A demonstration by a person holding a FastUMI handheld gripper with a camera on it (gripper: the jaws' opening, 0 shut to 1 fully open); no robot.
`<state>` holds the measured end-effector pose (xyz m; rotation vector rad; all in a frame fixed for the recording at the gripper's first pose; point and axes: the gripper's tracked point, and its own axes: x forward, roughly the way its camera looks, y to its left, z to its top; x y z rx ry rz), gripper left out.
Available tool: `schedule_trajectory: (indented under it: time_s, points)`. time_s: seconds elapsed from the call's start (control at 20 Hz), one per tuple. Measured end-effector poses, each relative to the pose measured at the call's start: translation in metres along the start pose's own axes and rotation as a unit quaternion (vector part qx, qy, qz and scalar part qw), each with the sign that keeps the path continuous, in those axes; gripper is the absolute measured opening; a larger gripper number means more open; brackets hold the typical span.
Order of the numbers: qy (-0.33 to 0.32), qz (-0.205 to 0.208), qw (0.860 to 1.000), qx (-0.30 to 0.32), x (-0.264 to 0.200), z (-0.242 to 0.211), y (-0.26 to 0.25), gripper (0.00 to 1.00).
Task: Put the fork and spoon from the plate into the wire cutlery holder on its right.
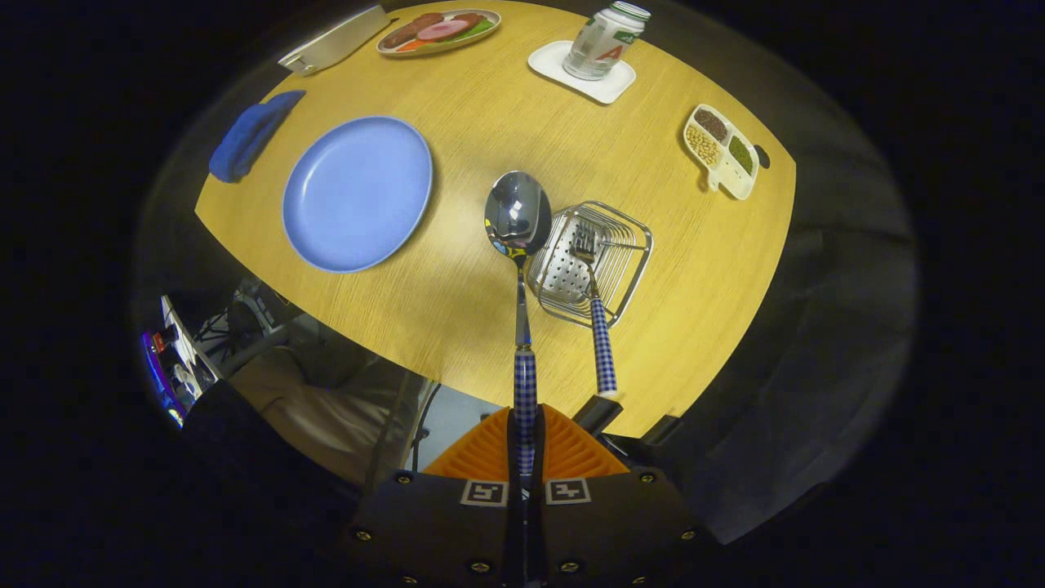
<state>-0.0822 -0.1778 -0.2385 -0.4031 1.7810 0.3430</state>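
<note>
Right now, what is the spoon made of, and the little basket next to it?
The spoon, gripped by its checked handle between the gripper fingers, looks like polished metal: its bowl mirrors the room. The handle is probably plastic or ceramic, hard to tell. The wire cutlery holder seems shiny steel wire over a perforated metal plate, with the fork leaning in it.

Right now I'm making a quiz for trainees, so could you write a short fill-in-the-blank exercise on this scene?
1. The tool is shut on the handle of the ____.
2. The fork already stands in the wire ____.
3. The blue plate now holds ____ cutlery.
4. The jar stands on a white ____.

Missing words: spoon; cutlery holder; no; coaster
</note>
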Motion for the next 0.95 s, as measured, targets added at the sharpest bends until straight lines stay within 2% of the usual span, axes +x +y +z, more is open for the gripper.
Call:
schedule_trajectory:
  time_s: [0.3,0.55,0.95]
  points:
    - [0.028,0.007,0.999,0.021,-0.002,-0.018,-0.023,0.02]
    - [0.057,0.029,0.997,0.048,0.002,-0.028,-0.03,0.02]
    - [0.086,0.096,0.986,0.102,0.019,-0.01,-0.023,0.03]
